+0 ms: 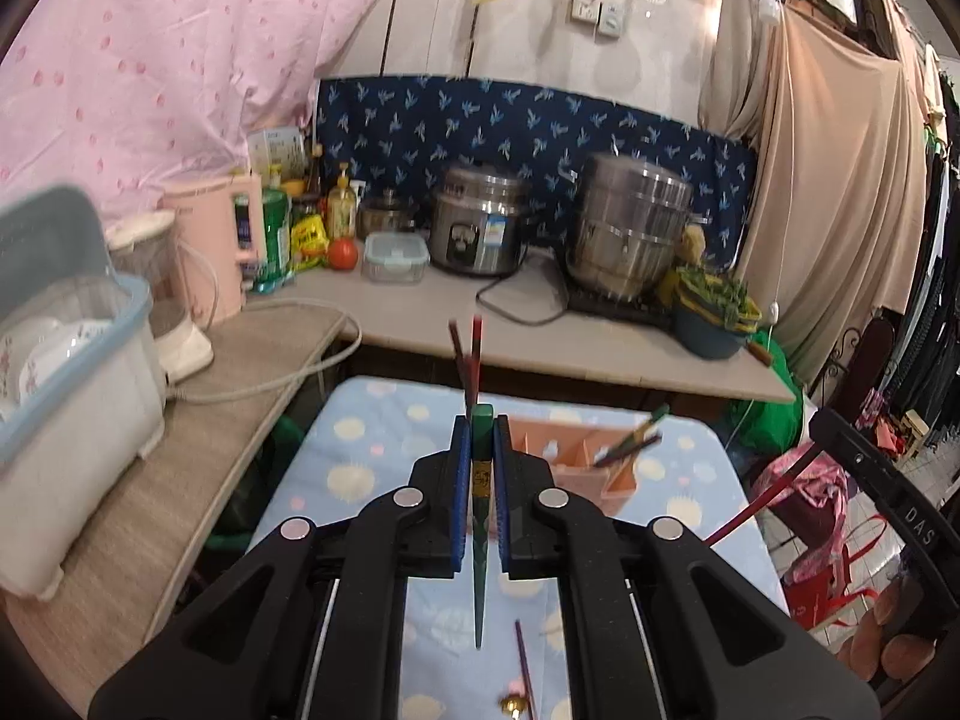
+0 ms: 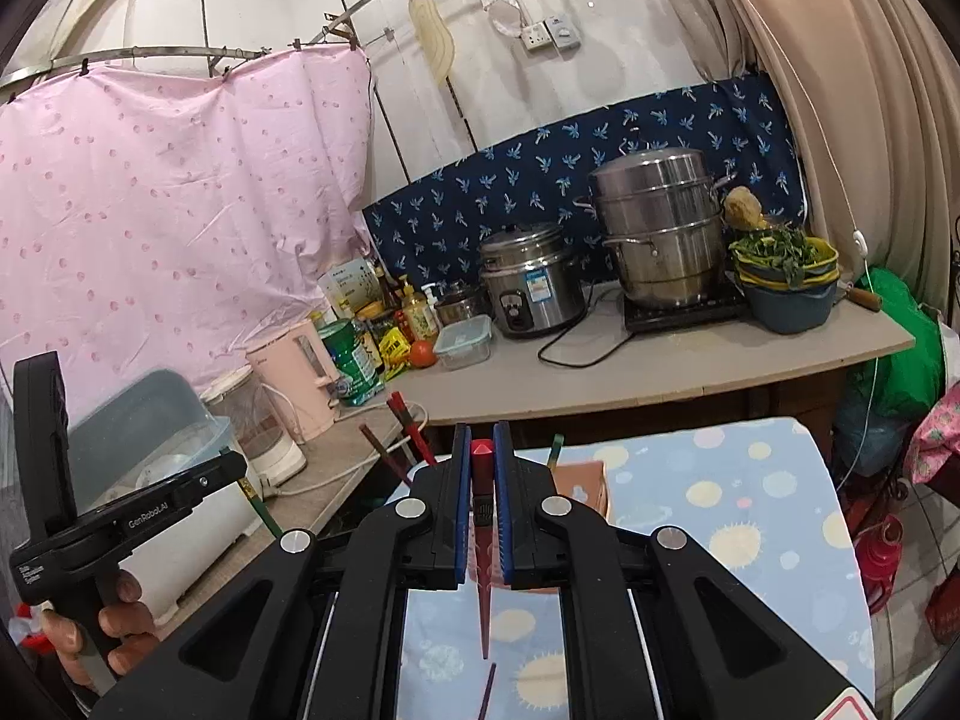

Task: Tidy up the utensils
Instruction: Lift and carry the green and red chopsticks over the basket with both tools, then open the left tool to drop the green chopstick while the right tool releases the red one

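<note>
Pinching a green chopstick [image 1: 481, 468] in left tool [image 1: 480, 420], right tool [image 2: 482, 429] pinching red chopstick [image 2: 482, 516], hand [image 2: 99, 630] visible only from right.

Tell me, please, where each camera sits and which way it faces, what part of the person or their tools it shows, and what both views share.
Left wrist: on the left tool, facing over the dotted tablecloth toward the counter; its shut fingers hold a green chopstick.
Right wrist: on the right tool, facing the same counter; it grips a red chopstick, and the person's left hand shows at lower left.
Shared: rice cooker, steamer pot, pink organizer box.
</note>
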`<state>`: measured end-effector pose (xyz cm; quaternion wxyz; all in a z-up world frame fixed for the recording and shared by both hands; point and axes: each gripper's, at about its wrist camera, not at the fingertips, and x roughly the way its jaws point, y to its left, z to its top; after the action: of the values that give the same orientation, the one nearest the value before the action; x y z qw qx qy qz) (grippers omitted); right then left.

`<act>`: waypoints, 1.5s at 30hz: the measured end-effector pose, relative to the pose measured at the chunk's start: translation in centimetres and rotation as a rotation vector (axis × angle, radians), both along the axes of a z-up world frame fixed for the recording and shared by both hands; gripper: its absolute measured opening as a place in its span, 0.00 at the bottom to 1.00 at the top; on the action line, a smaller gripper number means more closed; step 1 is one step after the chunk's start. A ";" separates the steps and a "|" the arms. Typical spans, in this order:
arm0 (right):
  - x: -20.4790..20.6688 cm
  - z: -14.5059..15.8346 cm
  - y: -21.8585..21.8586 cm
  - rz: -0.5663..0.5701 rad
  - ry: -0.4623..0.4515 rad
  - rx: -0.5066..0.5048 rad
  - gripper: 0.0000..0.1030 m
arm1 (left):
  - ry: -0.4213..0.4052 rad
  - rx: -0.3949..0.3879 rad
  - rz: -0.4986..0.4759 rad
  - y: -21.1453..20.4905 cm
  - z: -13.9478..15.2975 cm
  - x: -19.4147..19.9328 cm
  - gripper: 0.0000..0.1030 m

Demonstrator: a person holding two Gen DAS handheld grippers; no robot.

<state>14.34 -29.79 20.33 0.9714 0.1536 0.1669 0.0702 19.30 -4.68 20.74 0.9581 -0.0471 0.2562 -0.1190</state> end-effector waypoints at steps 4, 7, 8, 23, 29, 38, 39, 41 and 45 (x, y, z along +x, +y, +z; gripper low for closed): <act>2.0 2.1 -0.5 -0.011 -0.043 0.013 0.07 | -0.057 -0.025 -0.003 -0.6 2.9 1.8 0.07; 3.6 3.6 -0.8 -0.020 -0.075 0.014 0.07 | -0.087 -0.054 -0.013 -0.9 4.9 3.5 0.07; 4.2 4.0 -1.0 -0.024 -0.082 0.018 0.07 | -0.101 -0.056 -0.011 -1.1 5.4 3.9 0.07; 12.6 1.2 -2.2 -0.061 -0.018 -0.004 0.07 | -0.139 -0.031 0.030 -4.1 3.7 11.8 0.07; 14.2 -1.3 -2.0 -0.052 0.041 -0.013 0.07 | -0.076 -0.016 0.023 -4.7 0.5 13.5 0.07; 15.1 -3.8 -1.7 -0.045 0.101 -0.028 0.08 | -0.016 -0.010 0.016 -4.8 -2.7 14.6 0.07; 15.0 -3.8 -1.7 -0.046 0.102 -0.029 0.09 | -0.016 -0.014 0.015 -4.8 -2.8 14.6 0.07; 14.9 -3.8 -1.7 -0.045 0.102 -0.031 0.11 | -0.016 -0.015 0.018 -4.7 -2.9 14.4 0.08; 14.3 -3.8 -1.7 -0.044 0.095 -0.035 0.11 | -0.013 -0.014 0.026 -4.4 -3.0 14.2 0.17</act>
<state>28.60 -31.46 16.57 0.9662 0.1432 0.2107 0.0384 33.55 -9.11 17.77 0.9609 -0.0563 0.2486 -0.1084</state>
